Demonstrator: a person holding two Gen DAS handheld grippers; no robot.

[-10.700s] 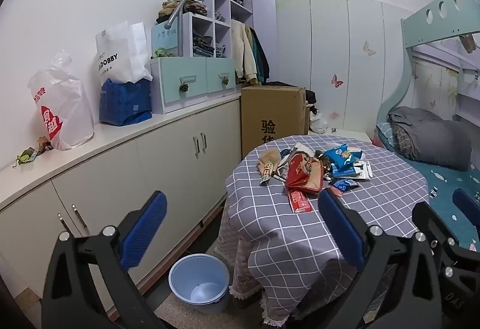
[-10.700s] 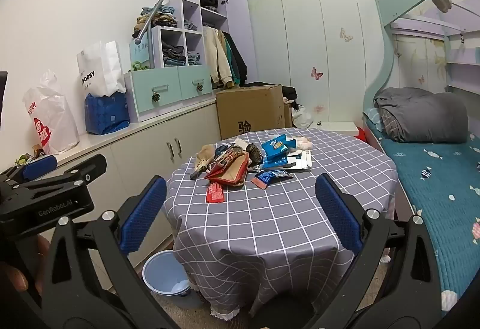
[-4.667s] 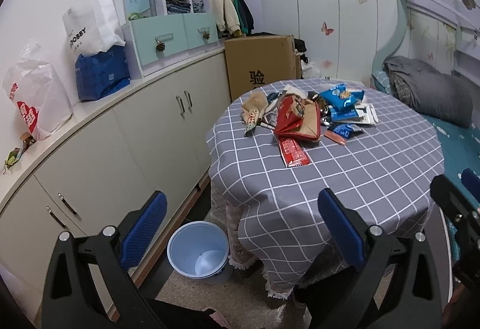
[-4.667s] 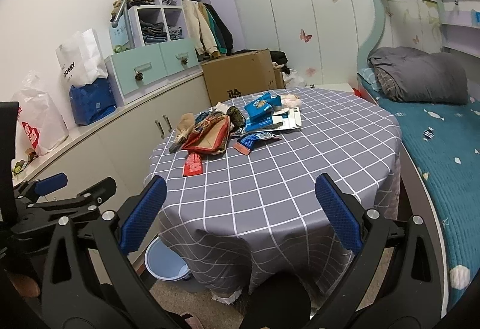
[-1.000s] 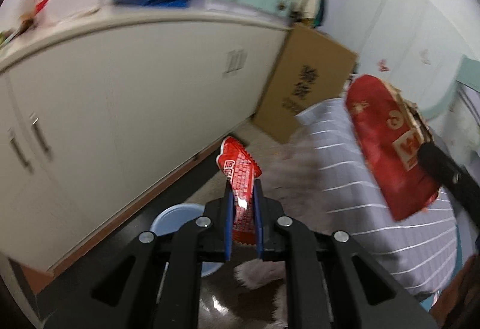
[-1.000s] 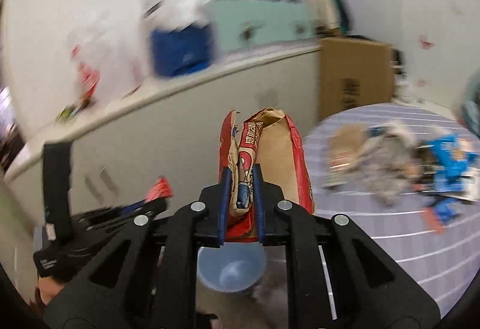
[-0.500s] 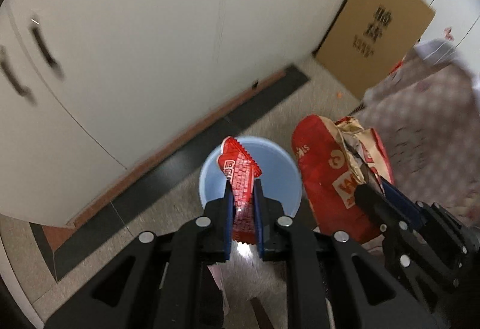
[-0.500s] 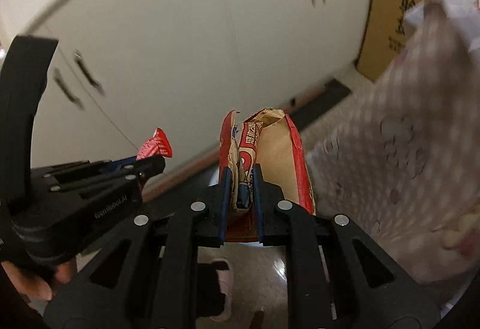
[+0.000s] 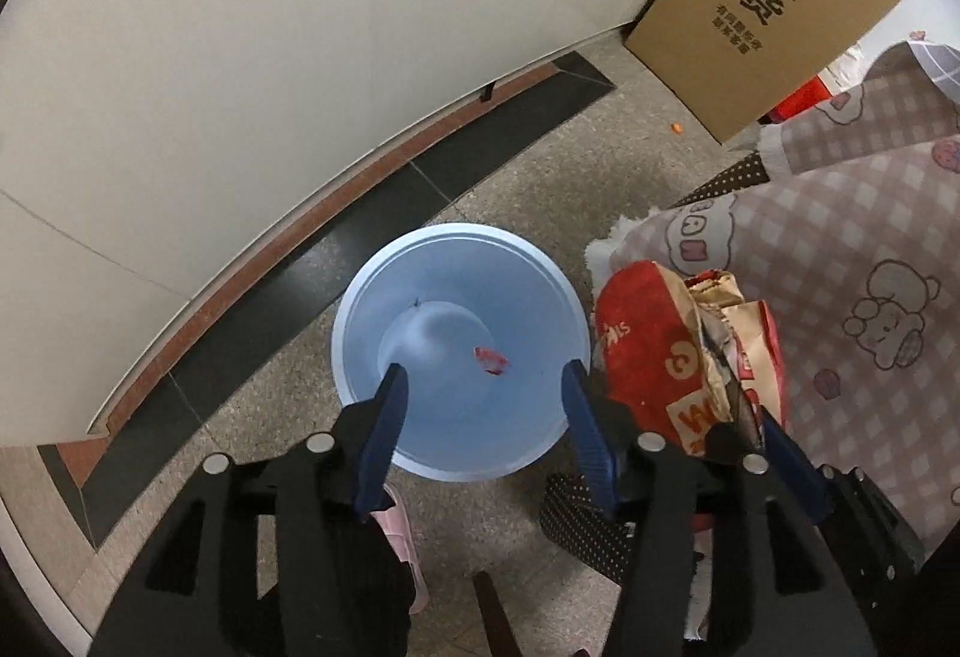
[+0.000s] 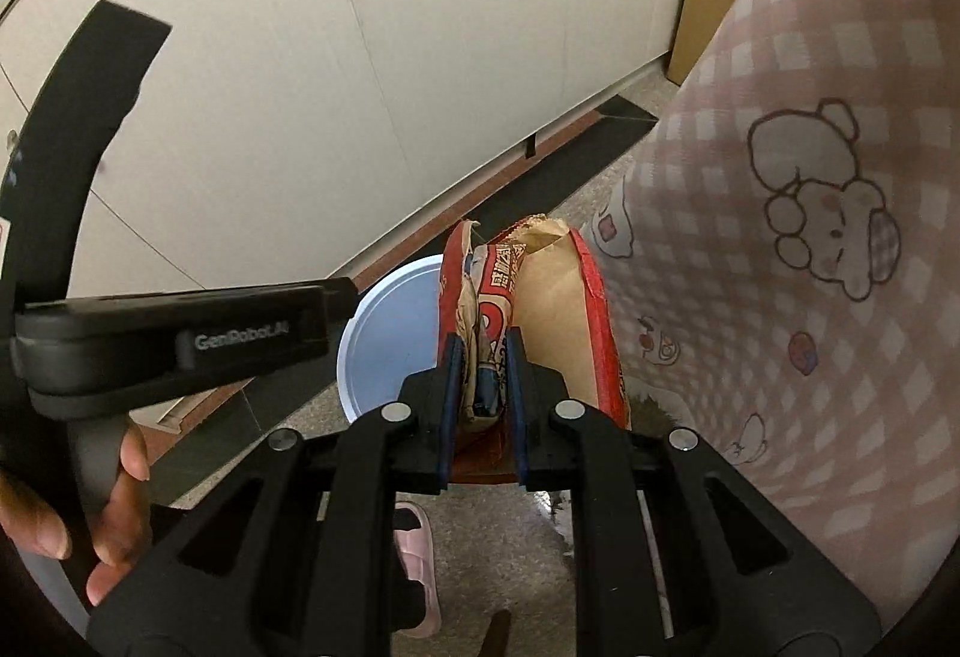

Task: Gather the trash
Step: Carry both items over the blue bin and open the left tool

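Over by the white cabinets (image 9: pixel 252 57), the person's hand (image 10: pixel 90 525) grips the left tool (image 9: pixel 480 420), which points steeply down over the pale blue bin (image 9: pixel 459 363) on the floor; its jaws are opening with nothing between them, and a small red wrapper (image 9: pixel 492 360) is down inside the bin. Just beside the bin's rim, the right tool (image 10: pixel 482 393) is pinched narrow on a crumpled red and brown snack bag (image 10: pixel 540 321), held upright at the bin's edge. Right of that hangs the pink checked cloth (image 10: pixel 810 177) draped from the surface, with a cardboard box (image 9: pixel 762 3) beyond.
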